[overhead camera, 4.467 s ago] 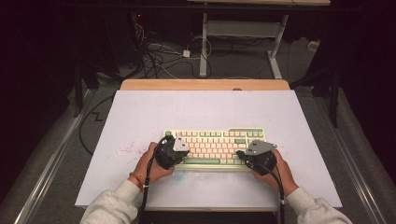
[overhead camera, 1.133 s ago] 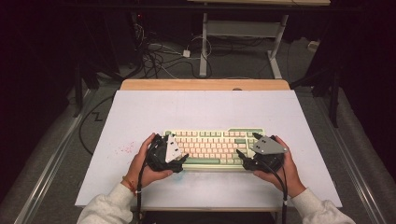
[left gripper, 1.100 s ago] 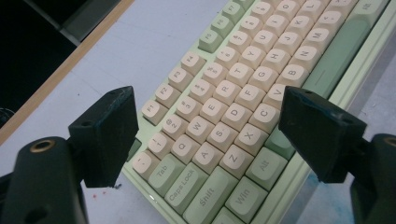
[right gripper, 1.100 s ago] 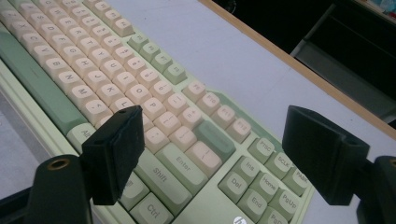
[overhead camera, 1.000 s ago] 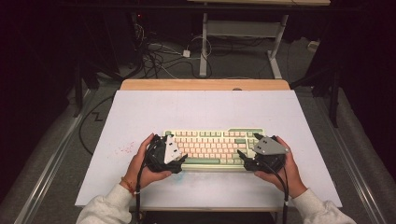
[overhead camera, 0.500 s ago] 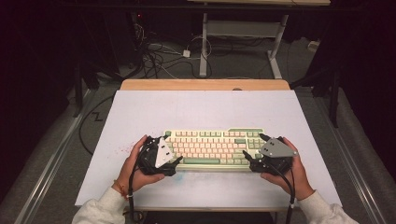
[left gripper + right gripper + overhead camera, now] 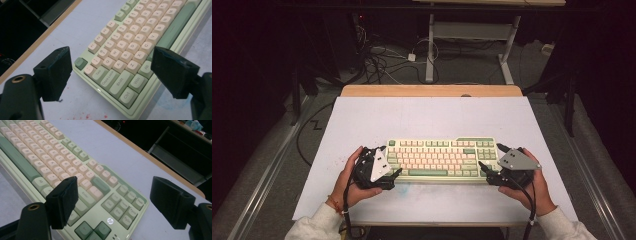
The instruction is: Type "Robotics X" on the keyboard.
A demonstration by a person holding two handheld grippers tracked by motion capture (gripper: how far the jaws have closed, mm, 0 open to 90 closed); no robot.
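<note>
1 keyboard, cream & green keys w/ an HP logo near the arrow cluster, lies flat on the white table, toward the near edge, roughly centred. 2 tongs: left tongs sit at the keyboard's left end, right tongs at its right end. Both are released, jaws spread wide; in the left gripper view the jaws straddle the Ctrl/Shift corner, in the right gripper view they straddle the arrow/nav-key corner. Neither touches the case, as far as I can tell.

Step in hand, prob.: lining up to grasp the keyboard by both ends. Next move calls for easing each pair in around the case edge, then clenching together so it lifts level, not twisted.
</note>
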